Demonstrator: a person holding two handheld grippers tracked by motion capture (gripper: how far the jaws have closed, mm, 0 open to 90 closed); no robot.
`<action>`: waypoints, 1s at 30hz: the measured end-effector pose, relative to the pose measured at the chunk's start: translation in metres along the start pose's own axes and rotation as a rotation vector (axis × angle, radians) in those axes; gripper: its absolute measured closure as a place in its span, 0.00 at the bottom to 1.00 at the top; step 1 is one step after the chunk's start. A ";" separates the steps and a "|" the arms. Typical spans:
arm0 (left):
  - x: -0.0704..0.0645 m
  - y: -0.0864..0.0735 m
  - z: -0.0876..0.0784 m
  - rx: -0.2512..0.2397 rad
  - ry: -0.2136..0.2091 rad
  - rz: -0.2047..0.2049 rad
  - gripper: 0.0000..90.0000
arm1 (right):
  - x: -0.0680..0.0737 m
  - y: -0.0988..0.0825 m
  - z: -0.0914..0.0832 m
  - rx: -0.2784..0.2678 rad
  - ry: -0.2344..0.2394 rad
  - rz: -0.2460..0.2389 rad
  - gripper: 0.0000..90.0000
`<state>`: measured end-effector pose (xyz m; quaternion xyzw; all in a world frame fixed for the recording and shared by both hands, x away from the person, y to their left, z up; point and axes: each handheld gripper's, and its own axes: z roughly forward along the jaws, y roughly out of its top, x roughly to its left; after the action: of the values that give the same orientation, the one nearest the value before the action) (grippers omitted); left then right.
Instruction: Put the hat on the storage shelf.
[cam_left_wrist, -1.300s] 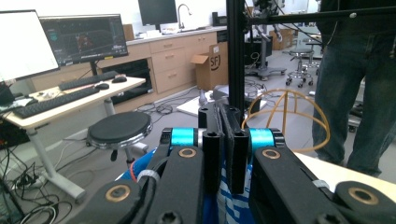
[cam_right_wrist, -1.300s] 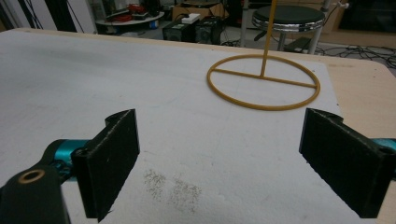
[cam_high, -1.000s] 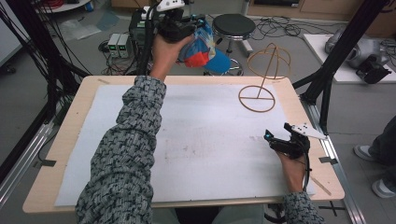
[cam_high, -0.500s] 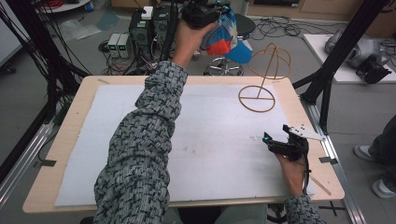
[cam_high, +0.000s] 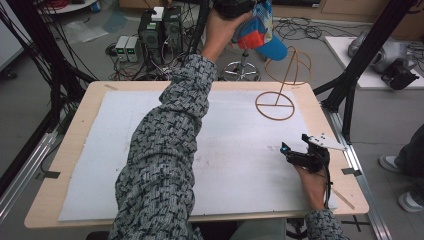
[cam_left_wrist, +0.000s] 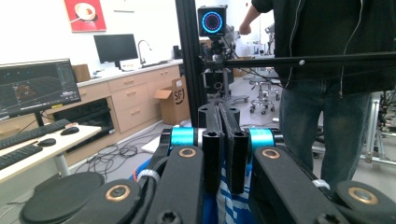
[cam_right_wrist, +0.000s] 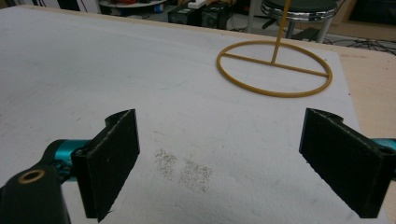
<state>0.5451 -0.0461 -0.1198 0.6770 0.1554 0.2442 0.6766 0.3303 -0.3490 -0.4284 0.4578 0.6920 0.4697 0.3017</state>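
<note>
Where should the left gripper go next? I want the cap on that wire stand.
Probably rightward, then lower. The left gripper holds the cap high, left of the stand's top hoop. The right gripper rests open above the table, free to steady the stand's base ring.

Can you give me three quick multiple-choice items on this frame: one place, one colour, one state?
1. Where is the wire stand?
A. far right part of the table
B. near left corner
C. on the floor

2. What colour is the brim of the cap?
A. green
B. blue
C. yellow

3. How are the right tongs?
A. shut on the cap
B. shut on nothing
C. open

Key: 1 A, its ring base sits there. 2 B, blue brim under the left tongs. 3 C, jaws wide apart over the white mat.
</note>
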 end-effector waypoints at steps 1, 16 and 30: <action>0.000 0.000 0.003 0.002 -0.001 0.000 0.98 | 0.000 0.000 0.000 -0.001 0.002 -0.006 0.13; -0.011 -0.001 0.040 -0.012 -0.038 -0.011 0.98 | 0.001 0.000 -0.001 0.003 0.012 -0.020 0.13; -0.013 -0.022 0.066 0.036 -0.049 -0.021 0.98 | 0.001 -0.001 0.000 0.016 0.021 -0.028 0.13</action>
<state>0.5724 -0.1075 -0.1406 0.6933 0.1501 0.2177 0.6704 0.3297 -0.3478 -0.4289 0.4455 0.7050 0.4647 0.2975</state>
